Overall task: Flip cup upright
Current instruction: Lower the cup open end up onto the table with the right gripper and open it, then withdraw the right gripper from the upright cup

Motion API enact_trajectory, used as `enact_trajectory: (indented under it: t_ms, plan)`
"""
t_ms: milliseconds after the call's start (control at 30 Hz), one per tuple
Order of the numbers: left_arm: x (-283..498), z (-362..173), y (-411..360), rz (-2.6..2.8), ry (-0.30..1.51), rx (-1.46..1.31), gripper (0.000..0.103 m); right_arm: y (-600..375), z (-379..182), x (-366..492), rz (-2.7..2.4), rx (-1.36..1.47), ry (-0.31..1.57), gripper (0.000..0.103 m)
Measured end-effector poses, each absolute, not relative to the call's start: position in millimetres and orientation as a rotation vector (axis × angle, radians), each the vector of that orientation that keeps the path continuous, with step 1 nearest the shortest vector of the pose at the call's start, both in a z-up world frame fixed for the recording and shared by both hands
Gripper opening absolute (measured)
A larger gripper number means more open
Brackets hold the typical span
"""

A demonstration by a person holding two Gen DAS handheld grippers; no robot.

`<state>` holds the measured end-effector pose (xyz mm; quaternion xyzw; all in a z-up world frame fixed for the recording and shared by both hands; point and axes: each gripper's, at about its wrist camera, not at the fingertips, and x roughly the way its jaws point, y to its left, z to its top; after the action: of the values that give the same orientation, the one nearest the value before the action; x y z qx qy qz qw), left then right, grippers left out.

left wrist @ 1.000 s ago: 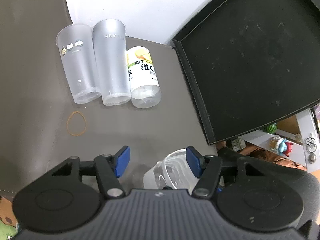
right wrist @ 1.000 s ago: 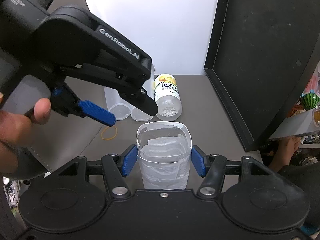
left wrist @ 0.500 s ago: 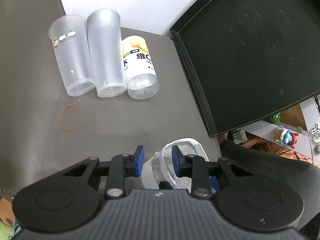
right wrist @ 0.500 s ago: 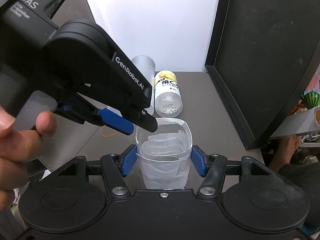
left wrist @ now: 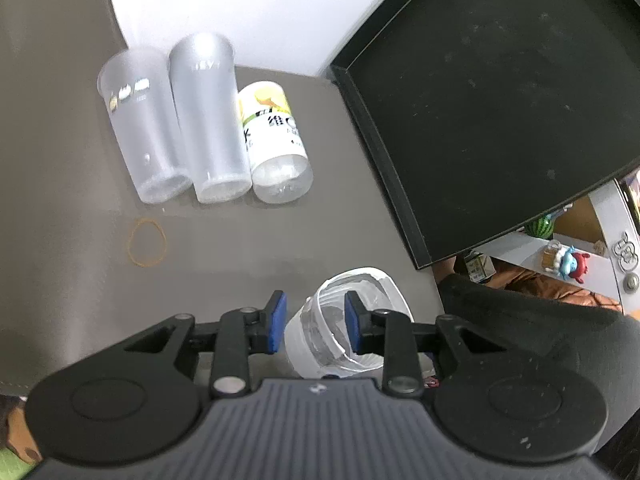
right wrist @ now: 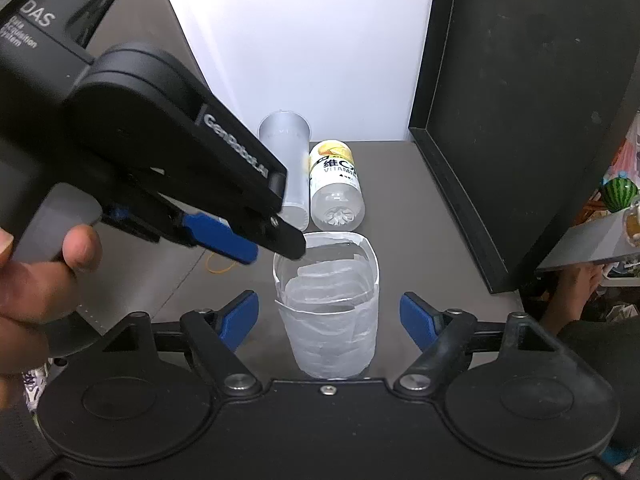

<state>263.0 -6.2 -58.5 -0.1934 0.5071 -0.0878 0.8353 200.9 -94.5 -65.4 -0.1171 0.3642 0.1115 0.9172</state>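
Note:
A clear cup wrapped in white tape (right wrist: 328,312) stands upright on the grey table, mouth up; it also shows in the left wrist view (left wrist: 352,320). My left gripper (left wrist: 315,326) straddles the cup's near-left rim, one blue pad inside the mouth and one outside; in the right wrist view its fingers (right wrist: 224,236) reach down onto that rim. The jaws are narrow, and contact with the wall is unclear. My right gripper (right wrist: 329,322) is open, its blue pads apart on either side of the cup without touching it.
Two frosted cups (left wrist: 152,136) (left wrist: 208,120) and a yellow-labelled bottle (left wrist: 276,144) lie side by side at the back. A rubber band (left wrist: 146,242) lies left of centre. A black tray (left wrist: 500,100) leans on the right. The table's edge is just right of the cup.
My right gripper opened and let go of the upright cup. My left gripper narrowed its jaws and came down over the cup's left rim.

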Motion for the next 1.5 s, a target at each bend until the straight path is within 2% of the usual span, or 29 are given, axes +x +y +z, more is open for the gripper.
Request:
enact_trajectory:
  t_ms: [67,333,667,800,900,1000,1100,1500]
  plan:
    - [261.0,-52.8,-6.3,-0.182,1.064,-0.386,0.032,-96.8,-61.7,198.1,0.235,-0.225,0.737,0.082]
    - [251.1,-28.3,-1.8,-0.163,1.002,-0.338,0.033,-102.4,-50.7,187.2,0.256,-0.204,0.725,0.084]
    - [232.9,-2.3,3.8,-0.135,0.948,-0.289,0.051,-109.0,-35.7,174.8,0.271,-0.169,0.69,0.088]
    - [224.1,7.4,5.0,-0.137,0.93,-0.291,0.065,-115.2,-31.3,169.6,0.267,-0.146,0.678,0.089]
    - [218.5,11.7,4.7,-0.122,0.915,-0.265,0.07,-118.6,-28.3,166.2,0.262,-0.136,0.668,0.089]
    - [213.0,15.2,6.9,-0.116,0.902,-0.265,0.071,-121.0,-26.0,164.2,0.262,-0.128,0.664,0.09]
    - [206.5,20.0,10.4,-0.106,0.89,-0.264,0.073,-125.5,-21.5,162.8,0.272,-0.117,0.661,0.097]
    - [184.1,32.0,21.5,-0.047,0.847,-0.289,0.077,-145.8,0.1,164.6,0.255,-0.076,0.673,0.099]
